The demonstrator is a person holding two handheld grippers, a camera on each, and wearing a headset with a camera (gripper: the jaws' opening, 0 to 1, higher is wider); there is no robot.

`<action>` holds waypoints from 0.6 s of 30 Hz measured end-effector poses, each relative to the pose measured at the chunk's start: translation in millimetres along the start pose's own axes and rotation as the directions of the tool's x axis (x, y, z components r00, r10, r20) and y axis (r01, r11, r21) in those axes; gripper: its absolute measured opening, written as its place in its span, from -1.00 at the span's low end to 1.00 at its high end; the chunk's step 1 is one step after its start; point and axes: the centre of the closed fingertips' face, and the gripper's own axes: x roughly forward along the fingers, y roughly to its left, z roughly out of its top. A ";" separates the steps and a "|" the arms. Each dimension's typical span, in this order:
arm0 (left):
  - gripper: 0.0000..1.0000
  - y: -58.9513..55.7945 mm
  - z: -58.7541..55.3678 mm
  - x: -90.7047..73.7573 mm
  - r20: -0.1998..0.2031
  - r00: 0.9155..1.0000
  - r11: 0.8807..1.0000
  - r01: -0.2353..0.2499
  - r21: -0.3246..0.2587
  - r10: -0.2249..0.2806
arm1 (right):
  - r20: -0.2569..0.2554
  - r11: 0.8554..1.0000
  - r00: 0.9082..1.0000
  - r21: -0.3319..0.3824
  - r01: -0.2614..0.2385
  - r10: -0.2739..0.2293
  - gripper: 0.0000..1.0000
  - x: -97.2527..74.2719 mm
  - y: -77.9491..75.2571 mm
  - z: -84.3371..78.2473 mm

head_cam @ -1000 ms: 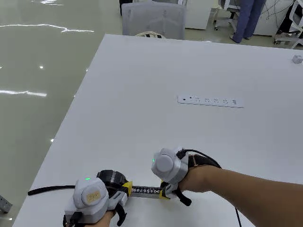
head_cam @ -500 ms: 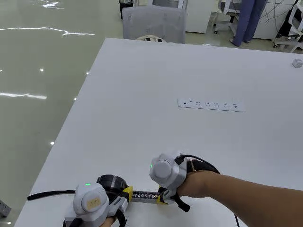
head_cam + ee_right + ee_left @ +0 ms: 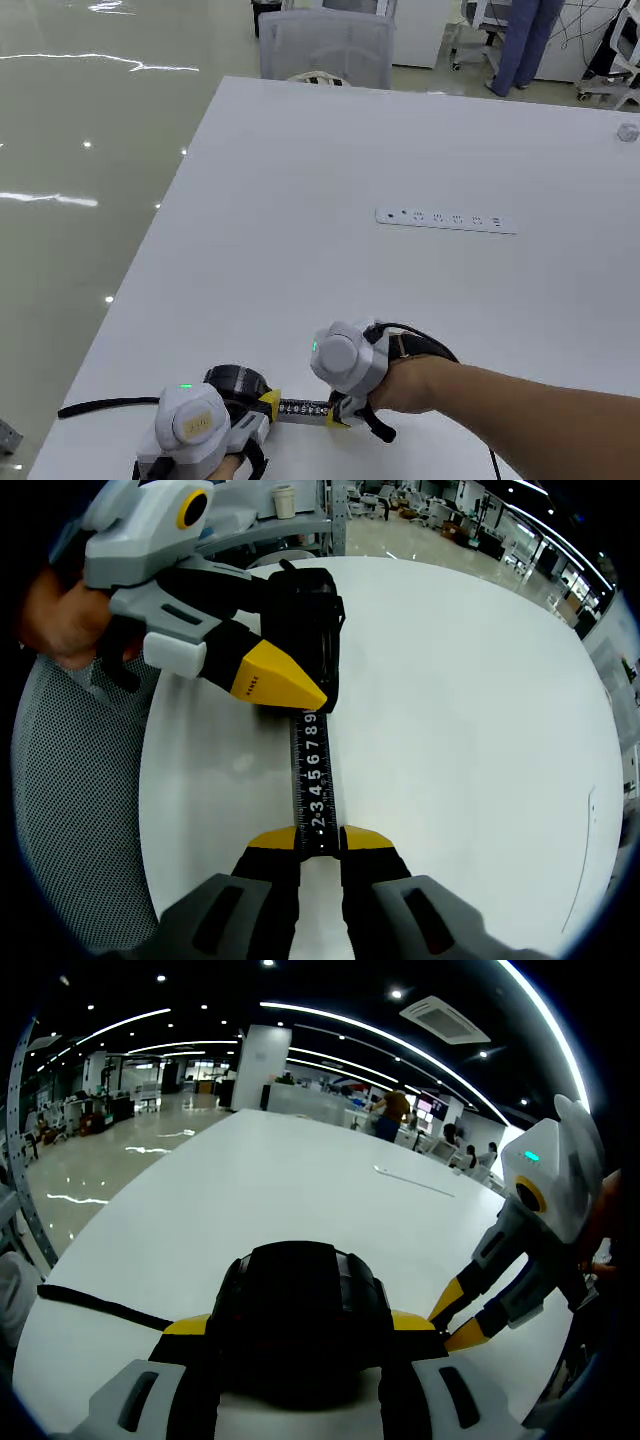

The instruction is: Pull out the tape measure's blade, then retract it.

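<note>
A black tape measure case [image 3: 238, 382] with yellow trim lies near the front left edge of the white table [image 3: 330, 200]. My left gripper [image 3: 262, 408] is shut on the case [image 3: 300, 1310], its jaws on either side. A short length of numbered blade [image 3: 312, 785] runs from the case [image 3: 308, 610] to my right gripper [image 3: 318, 838], which is shut on the blade's end. In the head view the blade [image 3: 303, 408] spans the small gap between the left gripper and my right gripper [image 3: 336, 416]. The right gripper [image 3: 455, 1320] enters the left gripper view from the right.
A black strap [image 3: 100, 405] trails left from the case toward the table's left edge. A white power strip [image 3: 445, 218] lies mid-table. A grey chair [image 3: 325, 45] stands at the far edge. A small white object [image 3: 627, 131] sits far right.
My right gripper has come slightly closer to the case, so the exposed blade is a little shorter. The left gripper has stayed on the case.
</note>
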 end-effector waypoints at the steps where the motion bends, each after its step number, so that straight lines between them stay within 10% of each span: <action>1: 0.23 -0.2 0.0 -0.1 0.001 1.000 1.000 0.000 0.000 0.000 | 0.000 1.000 1.000 0.002 -0.001 0.001 -0.71 0.1 0.1 0.3; 18: 0.23 -0.2 -0.4 -0.2 0.001 1.000 1.000 0.000 -0.001 0.000 | -0.002 1.000 1.000 0.004 -0.005 0.005 -0.71 3.1 1.0 5.2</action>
